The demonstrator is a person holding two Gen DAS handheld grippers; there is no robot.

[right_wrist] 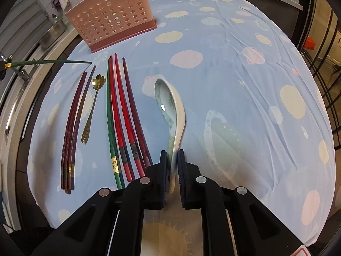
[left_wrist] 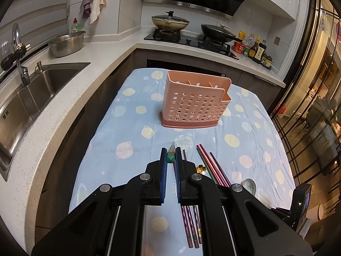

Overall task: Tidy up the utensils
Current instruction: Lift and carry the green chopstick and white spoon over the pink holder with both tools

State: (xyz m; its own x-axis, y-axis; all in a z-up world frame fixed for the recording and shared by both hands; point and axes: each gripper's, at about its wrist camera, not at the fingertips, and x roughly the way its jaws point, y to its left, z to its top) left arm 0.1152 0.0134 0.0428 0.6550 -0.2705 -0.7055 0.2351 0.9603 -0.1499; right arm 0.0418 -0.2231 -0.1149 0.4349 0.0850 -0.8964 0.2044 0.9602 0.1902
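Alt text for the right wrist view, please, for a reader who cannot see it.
The right gripper has a white ceramic soup spoon by the handle between its fingers, above a blue planet-print tablecloth. To its left lie red, green and dark chopsticks and a small gold spoon, with a pink perforated utensil holder beyond.

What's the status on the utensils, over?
Left gripper shut on green chopstick. Right gripper around ceramic spoon handle, pads not clearly pressing. Holder empty, upright. Nothing blocking.
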